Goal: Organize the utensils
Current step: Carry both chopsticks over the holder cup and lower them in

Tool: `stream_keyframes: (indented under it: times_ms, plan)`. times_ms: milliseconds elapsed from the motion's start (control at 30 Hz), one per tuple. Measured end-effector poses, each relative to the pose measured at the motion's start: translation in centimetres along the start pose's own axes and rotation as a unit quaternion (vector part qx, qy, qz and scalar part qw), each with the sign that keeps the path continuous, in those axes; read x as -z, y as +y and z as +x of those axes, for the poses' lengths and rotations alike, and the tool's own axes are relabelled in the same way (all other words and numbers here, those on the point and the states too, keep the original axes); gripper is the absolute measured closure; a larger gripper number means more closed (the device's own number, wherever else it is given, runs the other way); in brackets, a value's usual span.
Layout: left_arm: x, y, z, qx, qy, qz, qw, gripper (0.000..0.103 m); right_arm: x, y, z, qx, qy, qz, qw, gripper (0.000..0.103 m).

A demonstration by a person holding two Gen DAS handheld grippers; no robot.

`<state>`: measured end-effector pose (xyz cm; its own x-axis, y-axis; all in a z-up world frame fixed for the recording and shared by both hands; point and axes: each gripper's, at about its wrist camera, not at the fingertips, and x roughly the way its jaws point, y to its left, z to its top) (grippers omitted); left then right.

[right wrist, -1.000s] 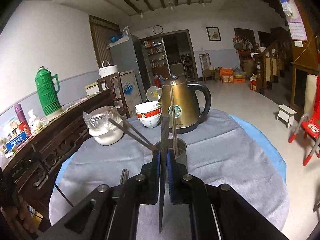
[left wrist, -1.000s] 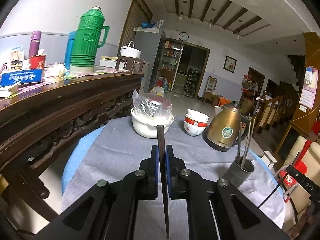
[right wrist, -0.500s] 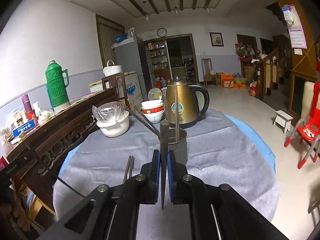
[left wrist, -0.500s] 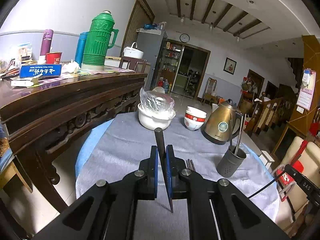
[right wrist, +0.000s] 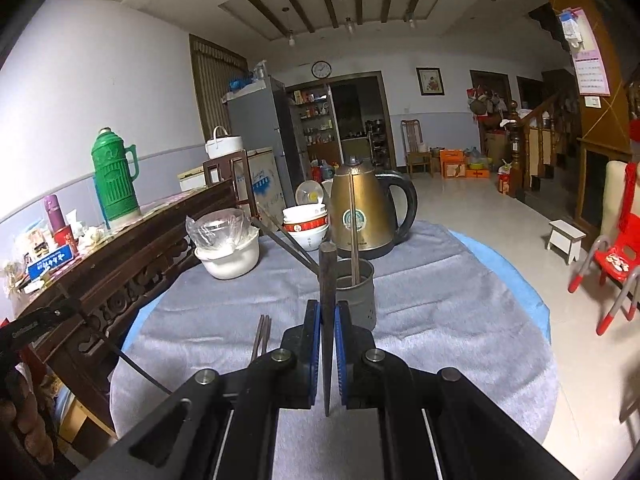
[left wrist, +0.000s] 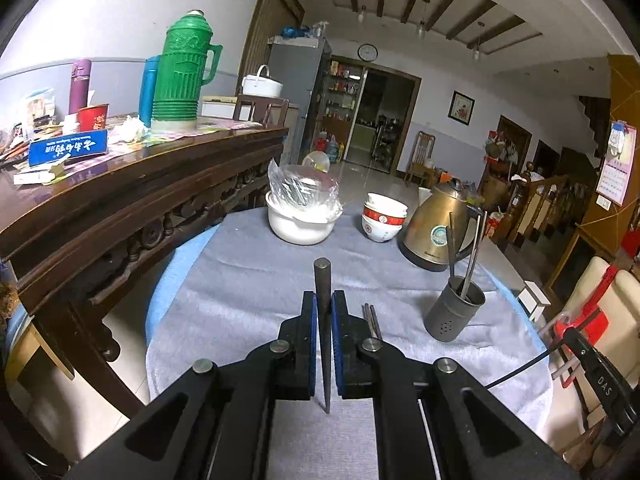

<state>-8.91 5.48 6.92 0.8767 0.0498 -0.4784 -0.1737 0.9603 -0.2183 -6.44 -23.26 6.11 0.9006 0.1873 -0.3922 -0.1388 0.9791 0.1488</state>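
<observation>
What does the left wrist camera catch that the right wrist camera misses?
Only the left wrist view shows the blue flask behind the green thermos. Only the right wrist view shows the white stool and red chair. Both show a chopstick clamped in their gripper, the holder, kettle and loose chopsticks.

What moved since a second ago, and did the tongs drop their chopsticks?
Both tongs pulled back from the holder, which now looks farther off. The left tongs and right tongs each still clamp one chopstick. The pair on the cloth stayed put.
</observation>
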Motion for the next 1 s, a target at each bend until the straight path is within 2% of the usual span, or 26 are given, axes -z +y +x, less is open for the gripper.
stream_keyframes:
  times_ms: [267,400,633,833,1000]
  plan:
    - [-1.0,-1.3,0.3,0.005,0.006,0.006,1.0,0.096,-1.2,-0.6,-0.7,-0.001,-0.014,0.008,1.0,0.095]
    - [-1.8,-1.7,0.2,0.02,0.004,0.003,0.9998,0.096,-1.7,-0.8,-0.8,-0.004,-0.017,0.012,1.0,0.095]
    - [-4.9,-3.0,-0.2,0.085,-0.008,-0.019,0.9962,0.096,-3.7,-1.3,-1.1,-0.011,-0.027,0.017,0.999,0.095]
    - [-8.5,-6.4,0.4,0.153,-0.023,-0.028,0.9875,0.096,-8.1,-1.9,-1.1,-0.017,-0.06,0.013,0.998,0.095]
    - [-11.2,-9.5,1.7,0.178,-0.049,-0.026,0.9825,0.096,-11.6,-2.1,0.1,-0.01,-0.081,-0.001,0.997,0.095]
